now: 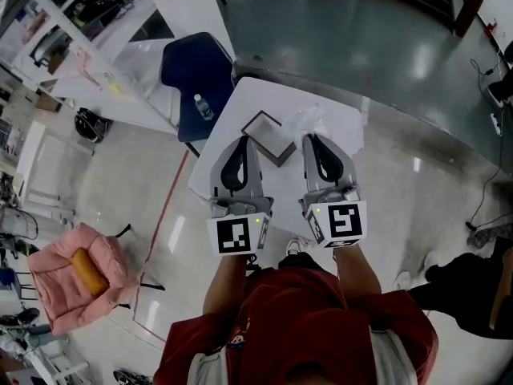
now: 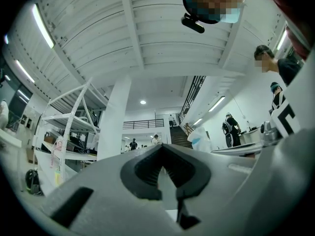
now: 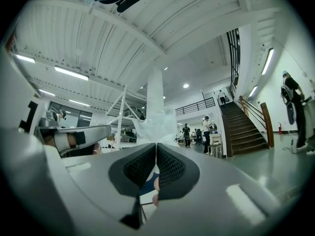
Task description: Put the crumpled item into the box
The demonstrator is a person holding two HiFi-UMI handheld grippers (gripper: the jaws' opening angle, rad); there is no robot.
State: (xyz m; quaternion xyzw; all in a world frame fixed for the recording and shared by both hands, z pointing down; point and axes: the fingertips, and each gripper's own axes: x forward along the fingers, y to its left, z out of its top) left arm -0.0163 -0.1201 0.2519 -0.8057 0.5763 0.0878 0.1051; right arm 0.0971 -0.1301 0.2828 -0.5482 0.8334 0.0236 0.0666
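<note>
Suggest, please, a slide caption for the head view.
Right gripper holding the crumpled plastic, left gripper shut and empty, both above the table with the box.

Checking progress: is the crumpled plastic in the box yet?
Out. The head view shows the crumpled plastic beside the box on the table, not inside it.

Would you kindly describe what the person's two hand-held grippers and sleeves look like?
Both the left hand-held gripper and the right hand-held gripper are light grey, tapering shells lined with black textured pads. Each carries a white marker cube printed with black square patterns at its rear. No cables are visible. The person wears a red short-sleeved top.
</note>
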